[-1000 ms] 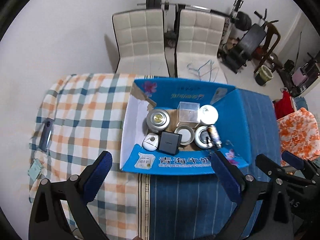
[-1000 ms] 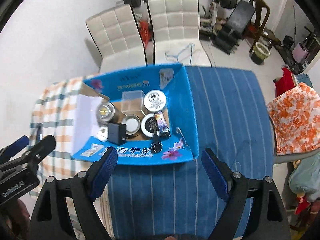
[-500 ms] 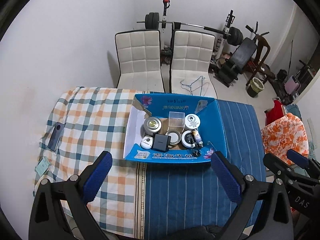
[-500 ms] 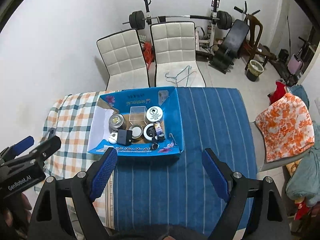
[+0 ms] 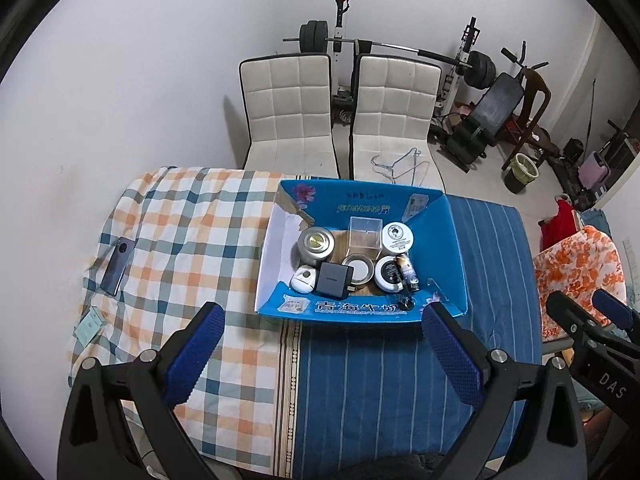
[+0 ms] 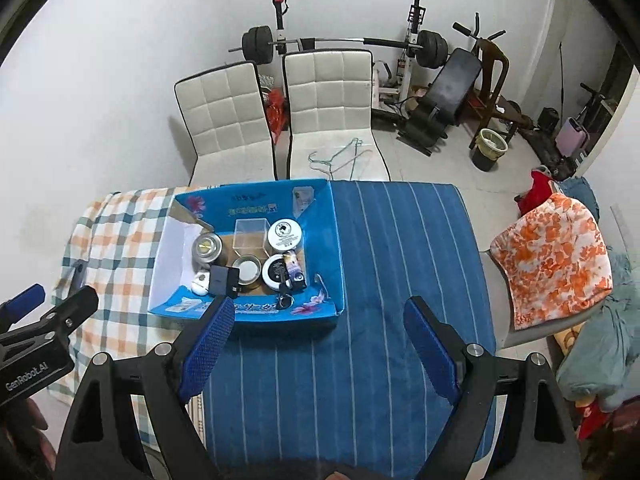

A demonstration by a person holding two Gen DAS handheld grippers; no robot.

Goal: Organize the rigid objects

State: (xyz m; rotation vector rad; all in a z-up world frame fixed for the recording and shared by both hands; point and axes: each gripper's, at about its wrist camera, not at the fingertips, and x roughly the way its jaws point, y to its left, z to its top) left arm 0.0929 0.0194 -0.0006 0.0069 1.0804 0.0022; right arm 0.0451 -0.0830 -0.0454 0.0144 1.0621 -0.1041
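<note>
A blue cardboard box (image 5: 454, 256) (image 6: 336, 240) sits on the table and holds several rigid items: a silver tin (image 5: 316, 243), a clear plastic cube (image 5: 364, 233), a white round jar (image 5: 397, 237), a black charger (image 5: 333, 279), a small white case (image 5: 303, 279) and keys (image 5: 406, 301). My left gripper (image 5: 320, 344) is open and empty, raised well above the table in front of the box. My right gripper (image 6: 318, 338) is open and empty, also raised in front of the box.
The table carries a checked cloth (image 5: 180, 240) on the left and a blue striped cloth (image 6: 400, 272) on the right. A phone (image 5: 119, 266) and a small card (image 5: 89, 326) lie at the left edge. Two white chairs (image 5: 288, 120) stand behind; gym equipment fills the back.
Both grippers have risen and pulled back from the box, so the whole table and more of the room show now. Both stay open and empty.
</note>
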